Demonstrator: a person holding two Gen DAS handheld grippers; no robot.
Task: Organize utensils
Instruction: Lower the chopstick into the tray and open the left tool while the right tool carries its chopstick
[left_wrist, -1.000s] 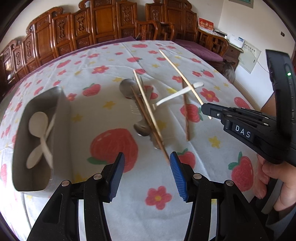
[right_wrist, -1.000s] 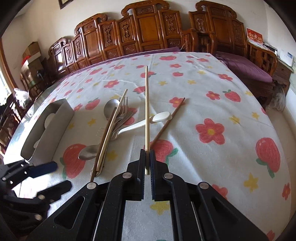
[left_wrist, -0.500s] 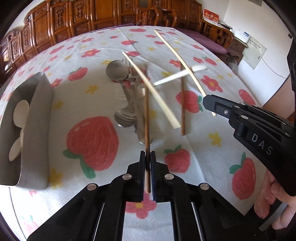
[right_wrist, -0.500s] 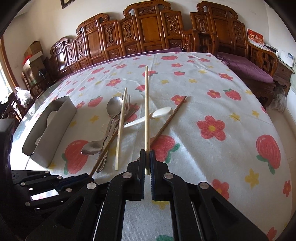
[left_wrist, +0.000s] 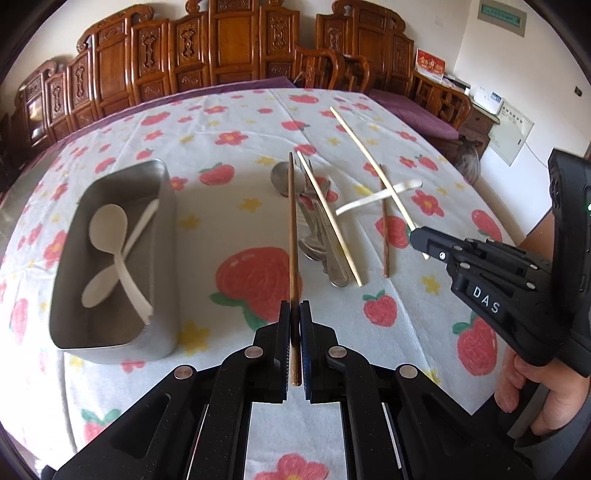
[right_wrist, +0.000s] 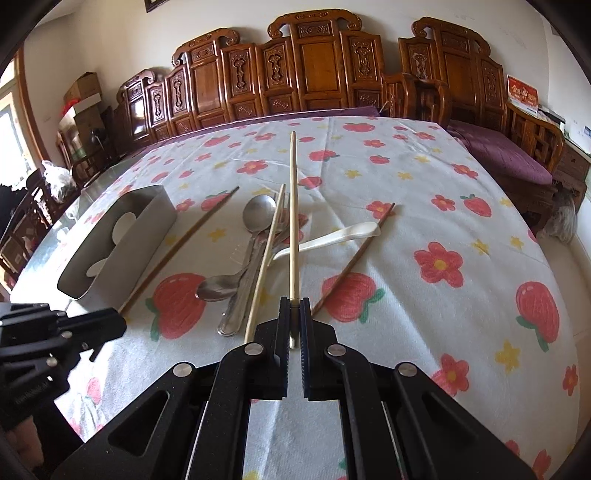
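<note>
My left gripper (left_wrist: 294, 314) is shut on a dark brown chopstick (left_wrist: 292, 229) and holds it above the tablecloth, pointing away. My right gripper (right_wrist: 294, 314) is shut on a pale chopstick (right_wrist: 293, 218), also lifted. On the cloth lie a pile of metal spoons and a fork (right_wrist: 251, 258), another pale chopstick (right_wrist: 266, 254), a white ceramic spoon (right_wrist: 332, 236) and a second brown chopstick (right_wrist: 351, 262). A metal tray (left_wrist: 162, 258) at the left holds two white spoons (left_wrist: 110, 243).
The table wears a white cloth with strawberries and flowers (right_wrist: 443, 221). Carved wooden chairs (right_wrist: 314, 66) line the far side. A purple-cushioned bench (right_wrist: 509, 162) stands at the right. The right gripper's body (left_wrist: 498, 295) sits at the right of the left wrist view.
My left gripper went from open to shut on the brown chopstick, pulled it out of the pile and lifted it. My right gripper keeps holding its pale chopstick.
</note>
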